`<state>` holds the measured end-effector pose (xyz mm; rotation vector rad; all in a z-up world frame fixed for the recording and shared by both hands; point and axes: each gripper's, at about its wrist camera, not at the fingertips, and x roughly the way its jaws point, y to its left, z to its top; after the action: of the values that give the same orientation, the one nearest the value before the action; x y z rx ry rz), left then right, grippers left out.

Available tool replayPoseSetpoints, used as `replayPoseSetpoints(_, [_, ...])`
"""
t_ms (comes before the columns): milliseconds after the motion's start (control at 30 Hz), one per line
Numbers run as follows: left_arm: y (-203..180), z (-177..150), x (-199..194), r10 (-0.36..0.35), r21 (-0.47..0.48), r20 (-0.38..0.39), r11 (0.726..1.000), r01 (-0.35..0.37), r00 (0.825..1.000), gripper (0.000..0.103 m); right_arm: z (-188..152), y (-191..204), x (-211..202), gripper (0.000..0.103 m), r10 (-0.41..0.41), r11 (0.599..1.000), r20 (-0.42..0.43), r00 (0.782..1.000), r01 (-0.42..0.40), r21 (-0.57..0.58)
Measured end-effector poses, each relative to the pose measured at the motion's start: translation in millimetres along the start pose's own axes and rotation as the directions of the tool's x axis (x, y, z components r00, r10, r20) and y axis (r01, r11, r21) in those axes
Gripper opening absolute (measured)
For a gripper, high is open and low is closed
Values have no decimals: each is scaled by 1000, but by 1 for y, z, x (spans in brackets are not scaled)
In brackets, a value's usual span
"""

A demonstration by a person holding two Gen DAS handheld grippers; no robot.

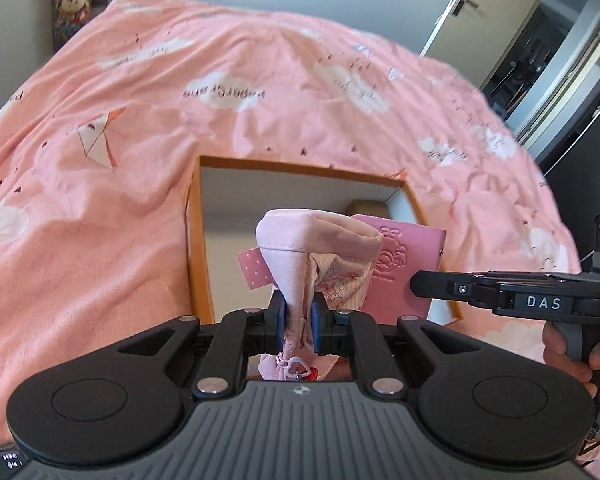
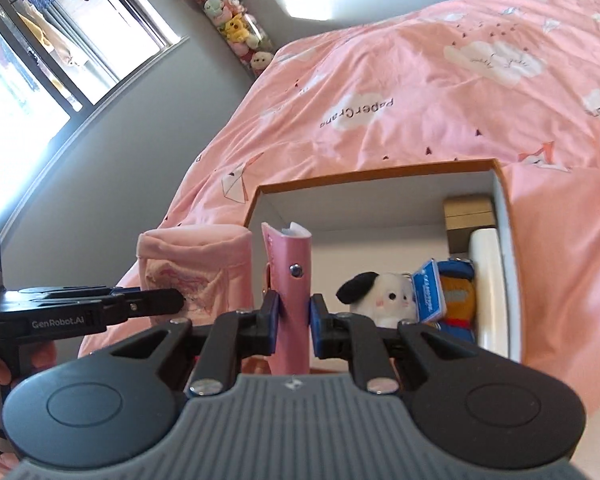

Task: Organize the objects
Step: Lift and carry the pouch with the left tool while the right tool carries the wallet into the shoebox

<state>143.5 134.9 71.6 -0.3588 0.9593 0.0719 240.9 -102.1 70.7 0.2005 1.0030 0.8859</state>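
Pink fabric pouch [image 1: 320, 248]: soft, zipped, with a heart-shaped pull hanging below the pads. Clamped in the left gripper [image 1: 299, 326], jaws pressed into its gathered lower part, rolled upper end standing free above. Long axis near upright, open end up. A spotted pink tab sticks out on its left side.

Pink leatherette card holder [image 2: 290, 280]: flat, booklet-like, snap stud on its edge, white pages showing at the top. Pinched in the right gripper [image 2: 292, 320], jaws closed on its lower half. Long axis upright, spine edge towards the camera, broad faces against the pads.

Orange-rimmed box [image 2: 500, 208]: white inside, lying on the pink bedcover [image 1: 100, 220]. It already holds a plush dog [image 2: 380, 296], a blue-tagged toy [image 2: 456, 292], a white slab [image 2: 490, 280] against its right wall and a tan block [image 2: 468, 208] at the back. The left part of the floor appears bare.

Relation: both held items hang above the box's near edge, side by side, pouch left of holder and just beside it. The box lies ahead of and below both grippers. By position, the left hand is nearer the free left part; the right hand is nearer the filled right side. Probable next move: lower each item end-first into the free space.

Person: a hand [image 1: 568, 344] on each grip handle.
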Motion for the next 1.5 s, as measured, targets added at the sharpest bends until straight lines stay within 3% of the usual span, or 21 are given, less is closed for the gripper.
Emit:
replayPoseSetpoints(200, [2,15,40,50,6,-82,999,-49,995,14,18,-17,52,16,-3,1000,-127,992,2,-5])
replayPoseSetpoints(300, [-2,17,58,122,59,-119,992,-116,985,14,21,-22,73,16,-12,1000,-180,984,9,-20])
replayPoseSetpoints(433, [0,13,79,160,83,-184,986,-147,970,15,22,-27,94,16,-52,998,-236,970,41,-48])
replayPoseSetpoints(700, [6,6,92,233,86,-238,972,-218,943,18,19,-40,123,16,-21,1000,-313,949,19,-9])
replayPoseSetpoints(933, [3,2,104,260,120,-280,965,-235,924,26,15,-40,142,16,-27,1000,-350,936,26,-8])
replayPoseSetpoints(1133, [-1,2,97,242,153,-265,966,-207,933,35,14,-35,143,16,-71,997,-341,937,59,-45])
replayPoseSetpoints(1333, [-4,8,88,292,184,-196,949,-257,936,35,16,-25,130,16,-119,991,-294,948,97,-90])
replayPoseSetpoints(1500, [-5,19,79,272,191,-163,952,-241,948,37,16,-29,130,16,-108,994,-311,944,93,-66])
